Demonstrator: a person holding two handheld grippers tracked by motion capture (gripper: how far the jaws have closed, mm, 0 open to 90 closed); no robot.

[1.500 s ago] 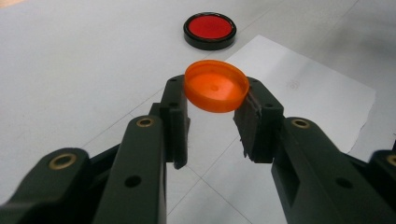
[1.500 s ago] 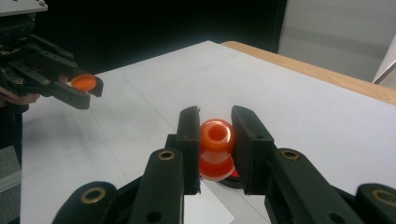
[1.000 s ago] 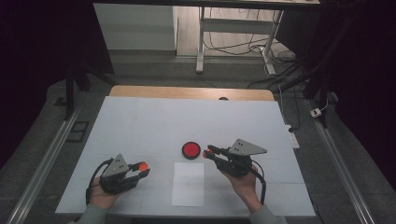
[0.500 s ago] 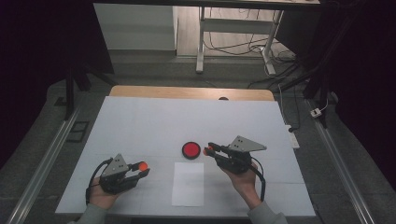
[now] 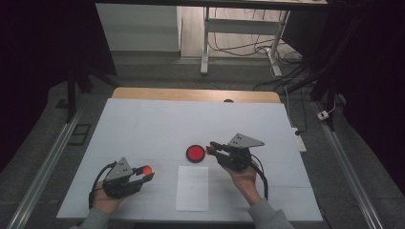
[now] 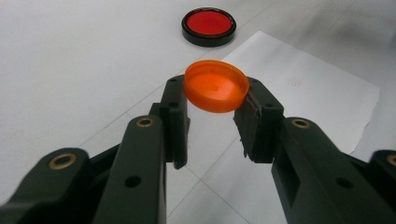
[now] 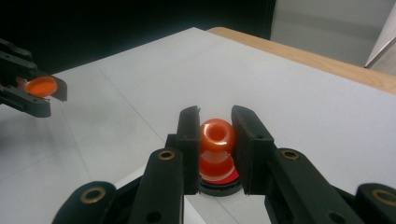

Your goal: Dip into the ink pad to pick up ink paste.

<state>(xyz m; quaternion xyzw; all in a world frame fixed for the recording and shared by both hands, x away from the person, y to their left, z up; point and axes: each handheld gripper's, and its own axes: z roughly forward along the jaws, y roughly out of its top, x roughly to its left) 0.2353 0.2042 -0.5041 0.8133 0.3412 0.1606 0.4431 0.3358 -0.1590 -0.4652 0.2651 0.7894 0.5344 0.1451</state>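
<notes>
An orange plastic cap (image 6: 216, 86) is pinched by the left tongs (image 5: 147, 172) at lower left of the high view. A small orange ring-topped piece (image 7: 217, 134) is clamped in the right tongs (image 5: 210, 149), just above the black-rimmed red disc (image 5: 195, 153) at centre on the white bench (image 5: 157, 124).

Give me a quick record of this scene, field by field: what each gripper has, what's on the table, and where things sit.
left gripper: shut on orange cap, held above the table
right gripper: shut on orange stamp, right over the ink pad
red ink pad: round, black rim, open, on the white table
paper sheet: white, flat, nearer the person than the ink pad, between the two hands
</notes>
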